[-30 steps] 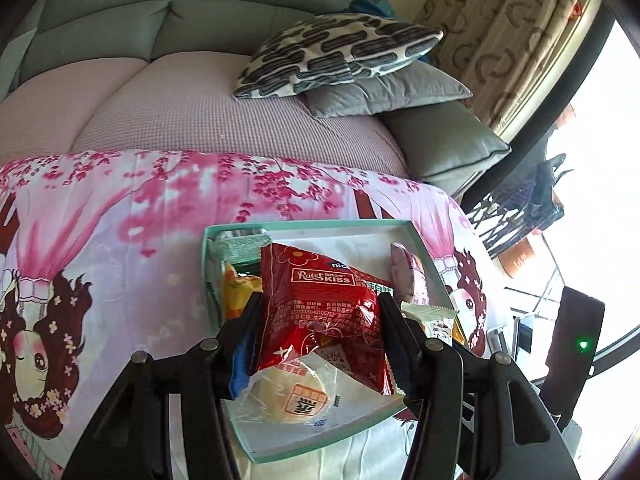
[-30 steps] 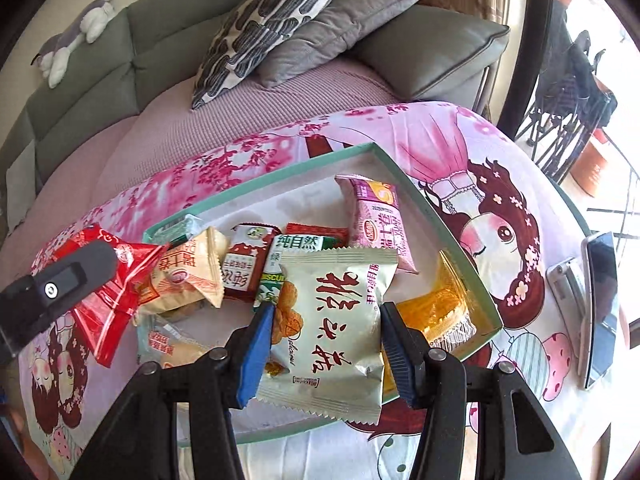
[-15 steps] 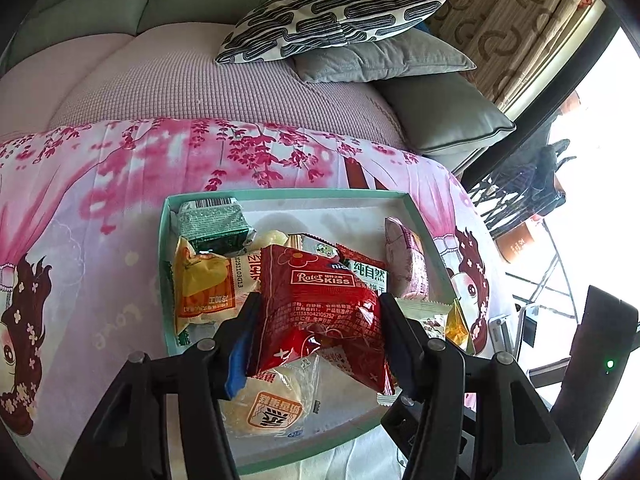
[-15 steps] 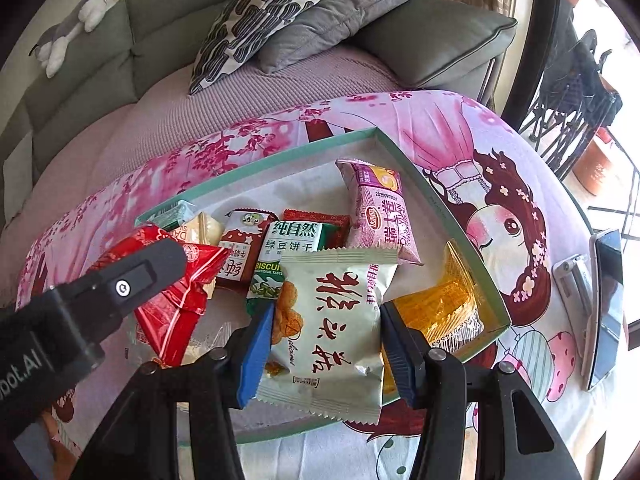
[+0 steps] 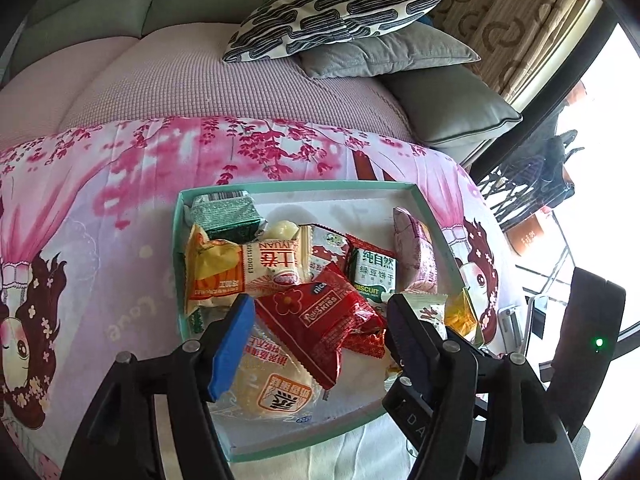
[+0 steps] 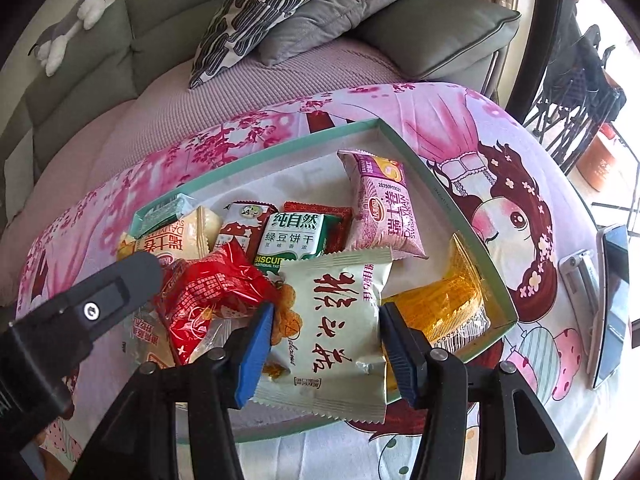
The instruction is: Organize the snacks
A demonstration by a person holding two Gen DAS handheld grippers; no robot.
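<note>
Teal tray [image 5: 434, 216]: my left hand-held gripper [image 5: 320, 340] opening around crinkly red packet [image 5: 320, 320]; right hand-held gripper [image 6: 326, 344] opening, matte white packet [image 6: 336, 320] between. Plush toy [image 6: 76, 20] in right view only.

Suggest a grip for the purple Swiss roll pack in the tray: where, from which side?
Grip the purple pack across its puffy middle, coming from above, jaws spanning its long side edges. It lies flat by the tray wall with bare tray floor on its other side; the crimped ends are thin.

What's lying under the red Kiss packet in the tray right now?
Under the red Kiss packet lies a round pastry in clear wrap, its near half showing on the tray floor. The pastry's far part, and anything else beneath the packet, is covered.
</note>
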